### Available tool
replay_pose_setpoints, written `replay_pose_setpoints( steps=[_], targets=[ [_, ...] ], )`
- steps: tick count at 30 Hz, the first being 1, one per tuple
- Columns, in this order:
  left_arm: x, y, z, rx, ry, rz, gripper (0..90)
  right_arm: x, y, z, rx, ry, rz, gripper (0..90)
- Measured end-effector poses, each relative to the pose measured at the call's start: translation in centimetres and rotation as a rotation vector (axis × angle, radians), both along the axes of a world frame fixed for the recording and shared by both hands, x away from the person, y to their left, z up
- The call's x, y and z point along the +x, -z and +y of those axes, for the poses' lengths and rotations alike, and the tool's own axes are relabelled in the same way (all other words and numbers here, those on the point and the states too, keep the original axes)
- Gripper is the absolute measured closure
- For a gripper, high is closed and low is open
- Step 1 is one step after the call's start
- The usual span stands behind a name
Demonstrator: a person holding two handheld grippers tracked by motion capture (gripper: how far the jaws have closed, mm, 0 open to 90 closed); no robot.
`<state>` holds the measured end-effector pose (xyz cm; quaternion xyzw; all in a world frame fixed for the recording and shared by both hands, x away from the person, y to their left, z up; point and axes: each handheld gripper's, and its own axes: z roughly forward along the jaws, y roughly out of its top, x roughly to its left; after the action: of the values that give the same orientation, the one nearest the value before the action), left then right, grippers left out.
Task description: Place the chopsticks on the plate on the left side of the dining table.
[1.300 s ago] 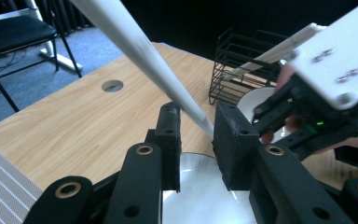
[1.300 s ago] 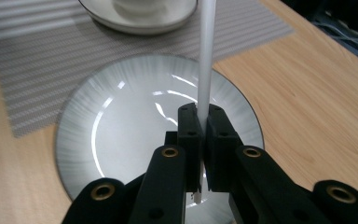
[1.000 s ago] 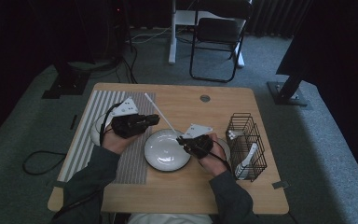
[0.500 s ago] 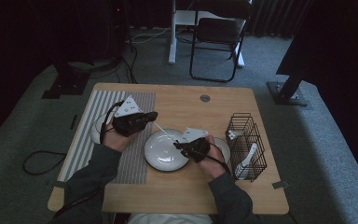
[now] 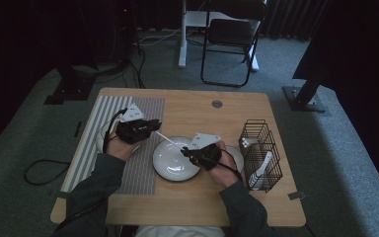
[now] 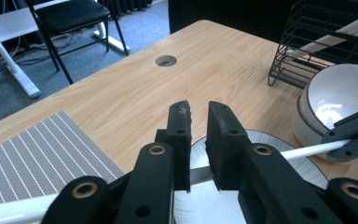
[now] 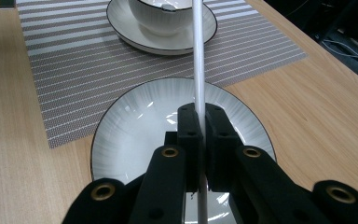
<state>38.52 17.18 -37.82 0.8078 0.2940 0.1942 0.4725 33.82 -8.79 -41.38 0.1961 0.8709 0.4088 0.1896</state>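
Note:
A thin white stick (image 5: 170, 141) runs level above the white plate (image 5: 170, 165) between my two grippers. My right gripper (image 5: 185, 150) is shut on its near end; in the right gripper view the stick (image 7: 198, 46) rises straight out from the closed jaws of the right gripper (image 7: 199, 112) over the plate (image 7: 135, 130). My left gripper (image 5: 155, 125) is at the stick's other end. In the left gripper view the left gripper (image 6: 198, 109) has just been opening: its jaws stand slightly apart, and the stick (image 6: 307, 150) crosses beneath the gap without the pads pressing on it.
A bowl on a saucer (image 7: 161, 14) sits on the striped mat (image 5: 103, 106) under my left hand. A white bowl (image 6: 335, 93) stands right of the plate. Beyond it is a black wire basket (image 5: 261, 153) holding a white spoon (image 5: 261, 168).
The stick's far end, which pointed up toward the table's back, has swung down and left under the left gripper. The left hand sank a little and its jaws parted.

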Motion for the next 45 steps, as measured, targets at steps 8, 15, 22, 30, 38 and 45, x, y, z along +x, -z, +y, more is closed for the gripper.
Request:
replay_pose_setpoints(
  steps=[8, 15, 22, 30, 38, 45],
  targets=[
    [-0.4, -1.0, 0.2, -0.005, 0.013, -0.032, 75.8, 0.7, 0.3, 1.3, -0.044, -0.012, 0.022, 86.6],
    [-0.4, -1.2, 0.4, 0.006, 0.016, -0.037, 73.6, 1.2, 0.9, 2.9, -0.067, -0.025, 0.037, 86.5],
    [-0.5, -2.2, 1.2, 0.028, 0.039, -0.043, 70.9, 1.6, 0.9, 4.8, -0.089, -0.063, 0.039, 86.5],
    [-0.4, -2.6, 3.0, 0.029, 0.005, -0.047, 69.3, 2.2, 1.8, 7.4, -0.134, -0.111, 0.049, 86.5],
    [-0.4, -3.0, 4.4, 0.012, -0.023, -0.043, 69.2, 2.8, 2.7, 10.4, -0.202, -0.182, 0.048, 86.5],
    [-0.5, -3.4, 4.9, 0.014, -0.035, -0.050, 69.4, 3.6, 4.0, 12.7, -0.241, -0.212, 0.052, 86.5]
  ],
)
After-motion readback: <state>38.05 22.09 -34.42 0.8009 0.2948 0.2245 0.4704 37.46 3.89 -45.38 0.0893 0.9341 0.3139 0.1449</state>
